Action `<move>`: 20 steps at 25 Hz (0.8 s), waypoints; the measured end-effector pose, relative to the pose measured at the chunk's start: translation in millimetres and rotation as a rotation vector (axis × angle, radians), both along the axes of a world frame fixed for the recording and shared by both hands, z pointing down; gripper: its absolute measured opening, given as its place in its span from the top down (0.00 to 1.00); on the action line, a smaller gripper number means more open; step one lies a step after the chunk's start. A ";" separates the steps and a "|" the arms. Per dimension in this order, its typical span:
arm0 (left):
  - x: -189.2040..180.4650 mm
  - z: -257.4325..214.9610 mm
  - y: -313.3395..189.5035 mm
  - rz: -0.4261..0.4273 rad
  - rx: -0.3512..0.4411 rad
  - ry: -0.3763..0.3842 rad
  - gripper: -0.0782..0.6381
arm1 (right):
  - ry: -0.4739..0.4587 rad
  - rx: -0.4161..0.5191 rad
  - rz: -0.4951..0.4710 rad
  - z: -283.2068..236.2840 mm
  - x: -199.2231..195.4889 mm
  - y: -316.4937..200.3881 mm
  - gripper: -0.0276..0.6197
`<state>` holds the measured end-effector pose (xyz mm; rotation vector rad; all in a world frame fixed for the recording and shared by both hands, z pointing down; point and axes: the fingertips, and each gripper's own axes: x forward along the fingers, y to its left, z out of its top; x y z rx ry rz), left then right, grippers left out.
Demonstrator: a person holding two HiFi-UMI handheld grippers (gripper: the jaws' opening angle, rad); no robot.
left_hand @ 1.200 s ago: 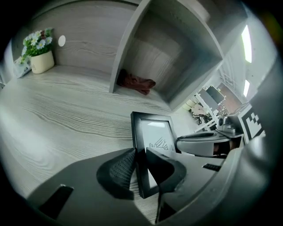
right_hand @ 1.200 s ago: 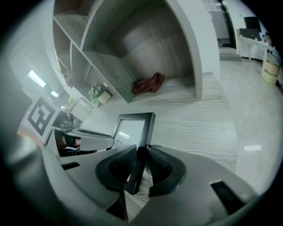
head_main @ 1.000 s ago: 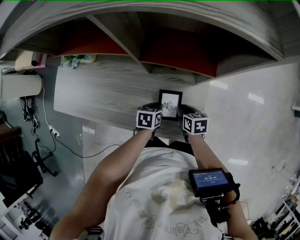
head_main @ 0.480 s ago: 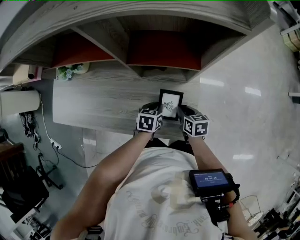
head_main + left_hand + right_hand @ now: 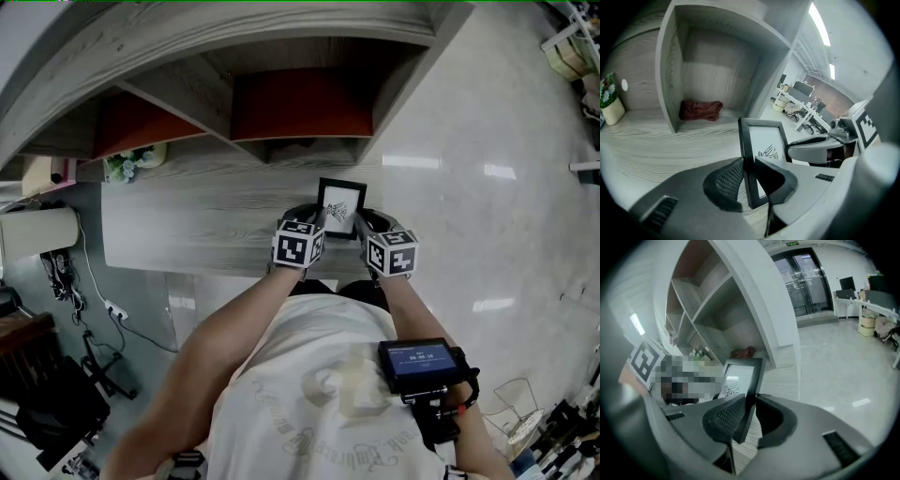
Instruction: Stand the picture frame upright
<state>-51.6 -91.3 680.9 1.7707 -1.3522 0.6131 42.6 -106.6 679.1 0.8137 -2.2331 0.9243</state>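
- Head view: picture frame [image 5: 341, 208] upright at the worktop's [image 5: 187, 216] front edge.
- Its left edge is clamped in the left tool [image 5: 749, 180], its right edge in the right tool [image 5: 749, 418].

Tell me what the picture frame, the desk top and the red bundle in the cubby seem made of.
The black rectangular picture frame: matte moulding, wood or plastic, cannot tell; a bright reflection on the print hints at glazing. The grey desk top: matte wood-grain streaks, likely laminate. The dark red bundle: soft cloth, by its folds and slump.
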 end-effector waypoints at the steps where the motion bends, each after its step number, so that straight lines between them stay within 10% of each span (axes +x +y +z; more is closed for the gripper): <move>1: 2.7 -1.8 -2.2 0.006 0.008 -0.002 0.77 | -0.002 0.008 0.002 -1.7 2.8 -1.7 0.84; 20: 25.7 -27.0 -49.5 0.033 0.107 -0.037 0.77 | 0.019 0.166 -0.056 -24.6 26.4 -46.5 0.84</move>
